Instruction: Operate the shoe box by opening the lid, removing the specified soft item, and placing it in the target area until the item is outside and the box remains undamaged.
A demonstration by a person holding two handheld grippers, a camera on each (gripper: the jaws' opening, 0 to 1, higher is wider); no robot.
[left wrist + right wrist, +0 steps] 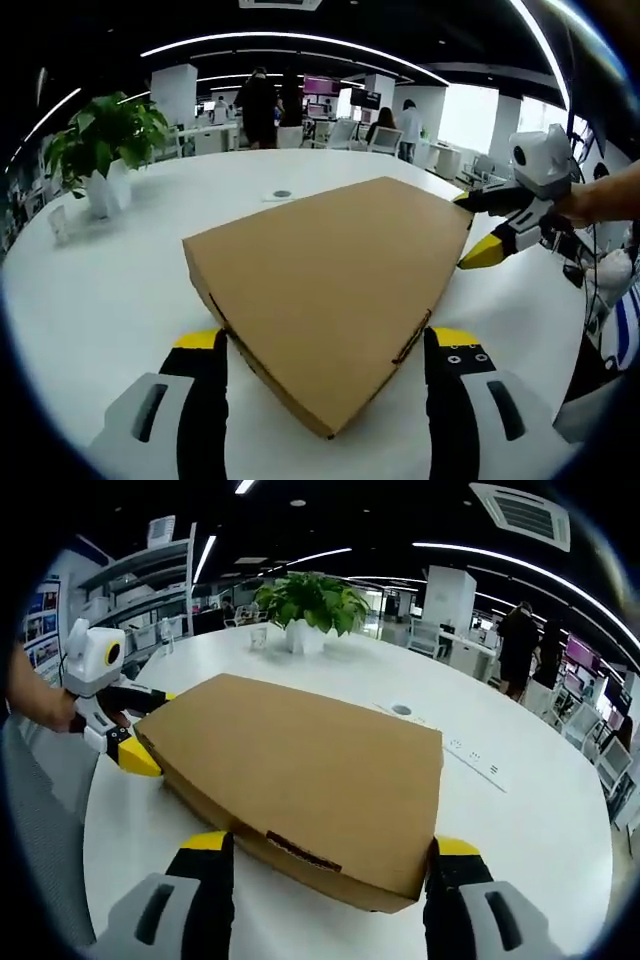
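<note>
On table point(90, 290): box point(330, 275) lying flat, lid down.
Left gripper point(325, 375): jaws standing wide apart, flanking box corner.
Right gripper point(330, 875): jaws spread wide, straddling box corner.
Writing: none readable on box.

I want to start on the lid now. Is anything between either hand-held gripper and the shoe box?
Nothing visible. The closed shoe box lies on the white table, with the left hand-held gripper and right hand-held gripper open at opposite corners.
</note>
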